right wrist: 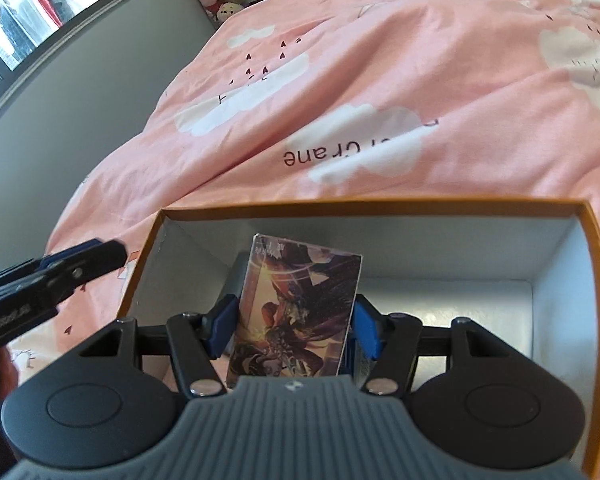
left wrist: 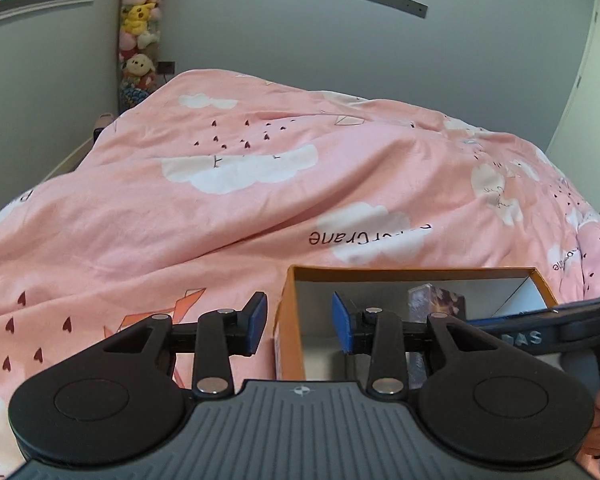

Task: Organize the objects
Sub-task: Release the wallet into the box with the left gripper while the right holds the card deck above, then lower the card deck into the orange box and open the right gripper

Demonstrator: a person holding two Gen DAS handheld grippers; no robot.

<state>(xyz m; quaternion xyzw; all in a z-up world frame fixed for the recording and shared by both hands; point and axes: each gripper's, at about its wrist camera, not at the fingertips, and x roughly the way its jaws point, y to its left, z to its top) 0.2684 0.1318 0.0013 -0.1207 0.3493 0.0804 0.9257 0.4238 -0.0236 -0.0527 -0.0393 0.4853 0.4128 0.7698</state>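
One glossy illustrated card box (right wrist: 296,312), clamped in my right gripper (right wrist: 296,330) over the orange cardboard box (right wrist: 380,203) for stowing; left gripper (left wrist: 300,322) wide open, straddling its wall, empty.

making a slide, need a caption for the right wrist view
Right claw holds an illustrated card box over the open orange box.
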